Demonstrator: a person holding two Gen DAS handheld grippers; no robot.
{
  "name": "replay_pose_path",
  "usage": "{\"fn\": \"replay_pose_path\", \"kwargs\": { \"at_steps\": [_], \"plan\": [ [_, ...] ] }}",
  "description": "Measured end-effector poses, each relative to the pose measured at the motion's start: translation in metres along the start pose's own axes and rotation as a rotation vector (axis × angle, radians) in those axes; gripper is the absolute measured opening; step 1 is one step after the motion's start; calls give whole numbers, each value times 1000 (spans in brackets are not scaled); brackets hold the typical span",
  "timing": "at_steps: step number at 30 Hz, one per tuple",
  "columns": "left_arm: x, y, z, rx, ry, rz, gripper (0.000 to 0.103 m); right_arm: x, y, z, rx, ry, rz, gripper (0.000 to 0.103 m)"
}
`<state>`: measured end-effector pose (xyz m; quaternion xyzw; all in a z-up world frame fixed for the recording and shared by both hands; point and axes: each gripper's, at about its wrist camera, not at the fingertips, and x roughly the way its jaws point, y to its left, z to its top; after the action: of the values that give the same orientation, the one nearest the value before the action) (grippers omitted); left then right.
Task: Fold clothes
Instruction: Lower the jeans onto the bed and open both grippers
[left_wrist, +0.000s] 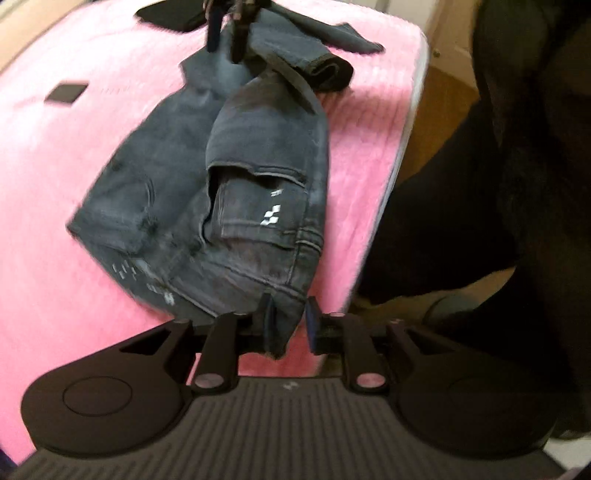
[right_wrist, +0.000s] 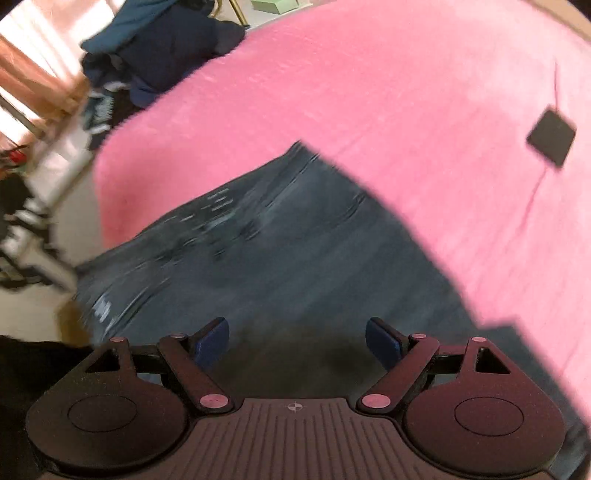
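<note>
While left tongs (left_wrist: 288, 321) pinch one jeans (left_wrist: 207, 177), right tongs (right_wrist: 295, 347) gape empty; one pink blanket (left_wrist: 55, 229).

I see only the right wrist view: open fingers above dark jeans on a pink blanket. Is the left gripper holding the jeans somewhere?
Observer: Yes. In the left wrist view the left gripper is shut on a fold of the jeans near the pocket seams.
Operator: Do the jeans lie flat there?
Observer: No. They are bunched and twisted, and one leg end curls over at the far side.
Operator: How close is the bed edge?
Observer: The jeans lie beside the edge of the pink blanket, which runs just right of them in that view.
Operator: And my right gripper?
Observer: The right gripper is open, nothing between its pads.
</note>
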<state>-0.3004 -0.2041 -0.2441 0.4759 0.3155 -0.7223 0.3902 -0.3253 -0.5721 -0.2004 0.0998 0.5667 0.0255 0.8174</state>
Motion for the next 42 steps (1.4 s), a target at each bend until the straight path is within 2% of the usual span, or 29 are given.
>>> {"fn": "replay_pose_path", "kwargs": {
  "at_steps": [2,3,6,8,12,13,15,16,17,18,19,20,22,23,24,28,30,32,34,36,37,38,41,42],
  "plan": [
    [-6,15,-9,-166,-9,-29,19,21,-11,21,-56,-3,-23,84],
    [-11,23,-13,-246,-26,-36,24,35,-15,32,-82,-3,-28,84],
    [-19,55,-29,-537,-93,-11,40,79,-23,66,-165,-4,-41,84],
    [-13,76,-36,-721,-133,25,43,107,-21,82,-220,-6,-46,84],
    [22,102,-44,-986,-192,14,66,153,-24,107,-348,15,-49,84],
    [34,102,-46,-1015,-182,-1,66,163,-24,110,-380,28,-50,84],
    [57,98,-51,-1049,-159,-31,66,180,-26,115,-395,58,-24,84],
    [67,95,-53,-1056,-148,-43,66,185,-30,116,-365,69,5,78],
    [76,91,-56,-1063,-137,-55,66,187,-32,117,-330,71,25,59],
    [86,87,-58,-1069,-121,-69,65,188,-34,118,-295,72,41,53],
    [96,84,-60,-1074,-105,-84,60,187,-34,118,-279,80,42,20],
    [104,81,-61,-1077,-98,-93,56,184,-35,119,-263,89,37,7],
    [108,78,-60,-1077,-103,-90,39,165,-30,122,-258,87,27,4],
    [105,77,-59,-1074,-107,-96,35,155,-27,124,-257,85,22,4],
    [100,77,-59,-1065,-106,-88,10,141,-21,127,-268,69,12,4],
    [43,81,-62,-988,-200,-88,9,66,3,151,-298,-47,-44,3],
    [8,89,-60,-949,-241,-42,9,43,9,174,-307,-113,-84,3],
    [-23,105,-65,-944,-277,22,8,39,9,198,-308,-168,-130,3],
    [-40,125,-76,-958,-284,92,7,57,3,220,-298,-190,-176,4],
    [-38,148,-92,-996,-236,152,6,87,-4,234,-283,-188,-221,15],
    [-36,160,-101,-1016,-209,181,6,100,-7,237,-259,-201,-244,35],
    [-30,171,-111,-1034,-162,229,6,113,-10,238,-230,-217,-267,48],
    [-22,185,-130,-1045,-74,350,6,122,-14,219,-123,-238,-240,49],
    [-25,185,-135,-1038,-77,368,7,120,-14,207,-95,-239,-227,50]
  ]
}}
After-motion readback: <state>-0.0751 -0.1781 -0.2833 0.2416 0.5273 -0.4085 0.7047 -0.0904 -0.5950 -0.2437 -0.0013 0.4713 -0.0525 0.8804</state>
